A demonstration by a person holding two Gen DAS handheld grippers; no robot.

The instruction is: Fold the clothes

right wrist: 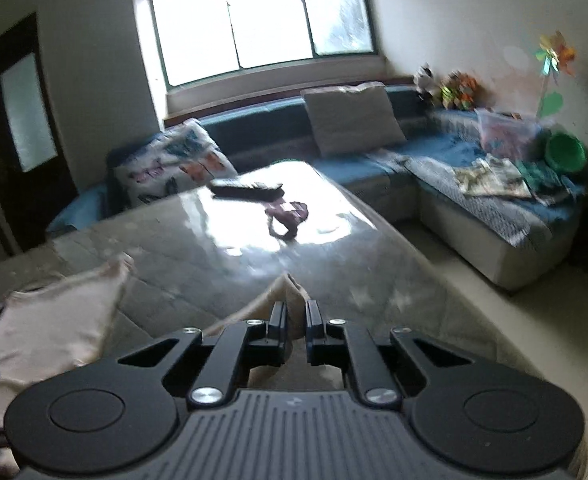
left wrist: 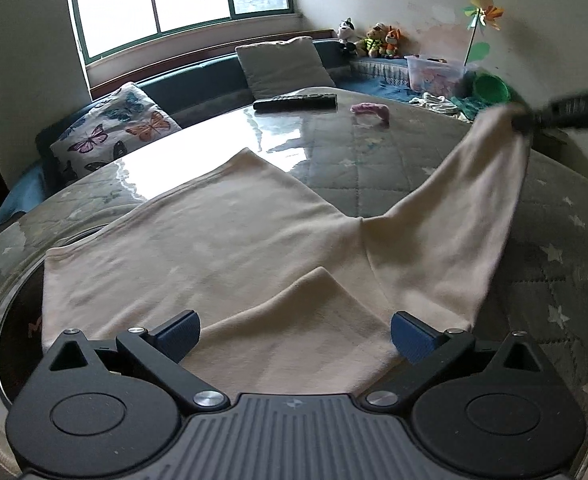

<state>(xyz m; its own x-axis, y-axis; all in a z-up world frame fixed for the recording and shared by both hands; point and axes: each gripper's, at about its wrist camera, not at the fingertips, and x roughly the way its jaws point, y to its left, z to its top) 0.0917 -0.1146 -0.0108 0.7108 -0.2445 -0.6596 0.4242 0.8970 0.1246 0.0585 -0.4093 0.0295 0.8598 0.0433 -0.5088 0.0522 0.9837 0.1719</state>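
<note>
Glossy quilted table point(left wrist: 394, 168) holds your soft, light cream garment point(left wrist: 222, 248): right gripper point(right wrist: 295, 316) pinches its far-right sleeve end aloft, left gripper point(left wrist: 292, 330) gapes empty above the near fold, so grip hems.

remote control point(left wrist: 295, 101) and pink band point(left wrist: 370, 110) on glossy table point(left wrist: 198, 148), butterfly cushion point(left wrist: 114, 132) behind

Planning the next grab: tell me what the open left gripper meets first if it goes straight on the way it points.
Probably the cream garment: its folded corner lies right between the left gripper fingers, on the table. Depth is uncertain.
</note>
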